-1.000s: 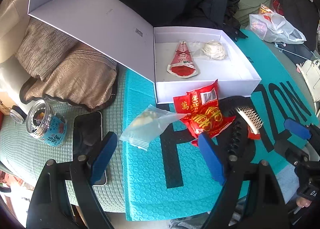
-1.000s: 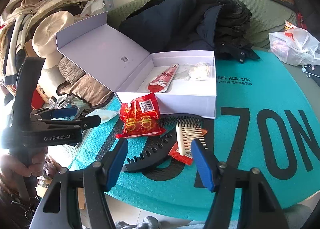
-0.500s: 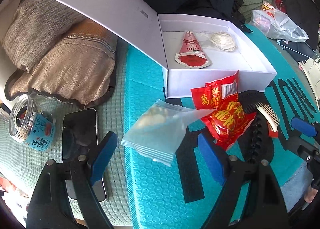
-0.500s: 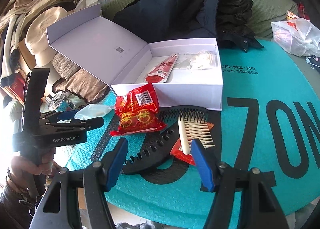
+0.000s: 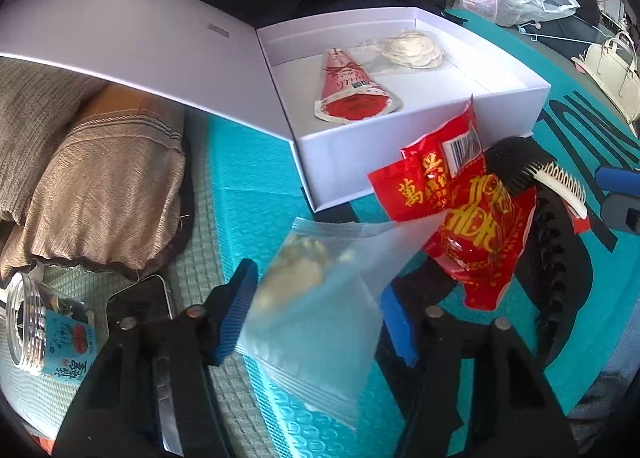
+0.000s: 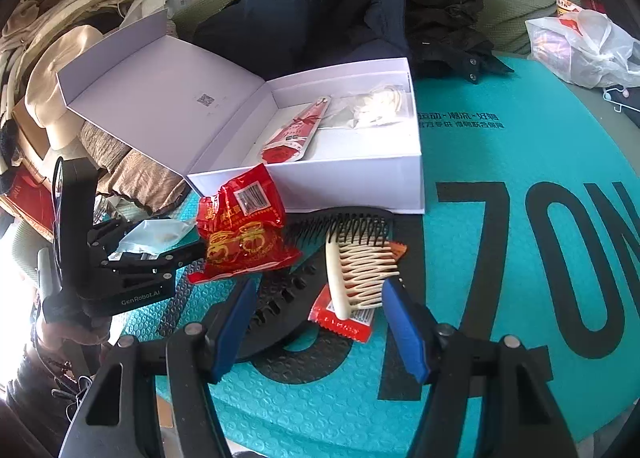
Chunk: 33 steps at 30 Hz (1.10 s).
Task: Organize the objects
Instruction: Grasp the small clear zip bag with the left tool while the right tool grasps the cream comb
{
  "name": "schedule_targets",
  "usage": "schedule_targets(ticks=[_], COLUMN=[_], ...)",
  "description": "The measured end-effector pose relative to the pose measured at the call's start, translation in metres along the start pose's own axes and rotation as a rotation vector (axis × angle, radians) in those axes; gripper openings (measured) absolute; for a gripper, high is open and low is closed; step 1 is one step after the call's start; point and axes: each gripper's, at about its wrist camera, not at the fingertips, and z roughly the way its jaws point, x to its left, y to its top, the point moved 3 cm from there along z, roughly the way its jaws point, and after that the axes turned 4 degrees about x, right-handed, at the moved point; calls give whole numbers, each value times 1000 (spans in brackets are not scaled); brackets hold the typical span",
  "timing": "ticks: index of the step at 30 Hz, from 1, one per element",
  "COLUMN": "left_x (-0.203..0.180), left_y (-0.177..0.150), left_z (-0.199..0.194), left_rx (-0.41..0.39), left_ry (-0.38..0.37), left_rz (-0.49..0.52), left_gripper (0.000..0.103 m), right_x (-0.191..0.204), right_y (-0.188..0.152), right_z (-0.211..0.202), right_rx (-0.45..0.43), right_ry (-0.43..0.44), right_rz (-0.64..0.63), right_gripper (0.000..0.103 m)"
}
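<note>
Left wrist: clear bag (image 5: pixel 316 298) btwn left gripper (image 5: pixel 320 310) jaws, just closing in; contact unclear.

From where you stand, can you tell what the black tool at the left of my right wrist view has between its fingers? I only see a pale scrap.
Observer: A clear zip bag with pale lumps inside. The left gripper has just been closing its jaws, and both blue pads look to touch the bag.
Visitor: Is anything beside it that I miss?
Observer: A dark phone lies flat on the green cover, just left of that gripper.
Visitor: And further left?
Observer: A clear jar with a blue label lies on its side, with no lid on its mouth.
</note>
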Motion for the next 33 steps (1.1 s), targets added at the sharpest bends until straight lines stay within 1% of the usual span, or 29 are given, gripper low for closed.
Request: schedule_targets(ticks=[1, 2, 6, 9, 11, 14, 16, 18, 21, 23, 24, 25, 26, 28, 30, 31, 33], left_x=[0, 2, 6, 7, 7, 6, 7, 9, 10, 11, 10, 9, 9, 10, 9, 9, 6], left_y=[1, 1, 3, 2, -1, -7, -10, -13, -16, -17, -18, -18, -18, -17, -17, -16, -17], left_z=[-2, -1, 0, -4, -7, -11, -16, -20, -20, -21, -22, -21, -21, -21, -24, -26, -32], left_rx=[-24, -24, -4, 0, 3, 8, 14, 24, 43, 46, 52, 62, 68, 73, 70, 69, 67], left_ry=[16, 35, 12, 2, -9, 3, -19, -52, -43, -51, -51, -47, -41, -40, -54, -58, -61], left_rz=[-10, -22, -54, -73, -77, -87, -113, -140, -164, -175, -180, -182, -187, -204, -219, -225, -227], left_gripper=[41, 34, 26, 22, 22, 22, 22, 22, 21, 21, 21, 21, 21, 21, 21, 20, 17], right_x=[-3, -5, -12, -16, -16, -15, -14, -14, -17, -20, -22, -24, -26, -27, -28, -29, -31], right_y=[1, 1, 5, 8, 10, 12, 11, 10, 8, 6, 6, 5, 4, 0, -3, -5, -8], right_z=[2, 3, 11, 17, 24, 34, 40, 42, 44, 42, 40, 39, 38, 35, 30, 27, 21], right_rx=[4, 6, 15, 25, 41, 61, 73, 61, 60, 55, 53, 57, 59, 54, 45, 43, 41], right_ry=[-7, -14, -40, -47, -54, -68, -97, -80, -58, -36, -12, 19, 30, 33, 21, 29, 48], right_rz=[4, 8, 6, 0, -9, -37, -55, -53, -24, -2, 10, 32, 51, 51, 56, 62, 72], right_gripper=[66, 66, 66, 66, 66, 66, 66, 66, 66, 56, 46, 45, 45, 45, 45, 45, 45])
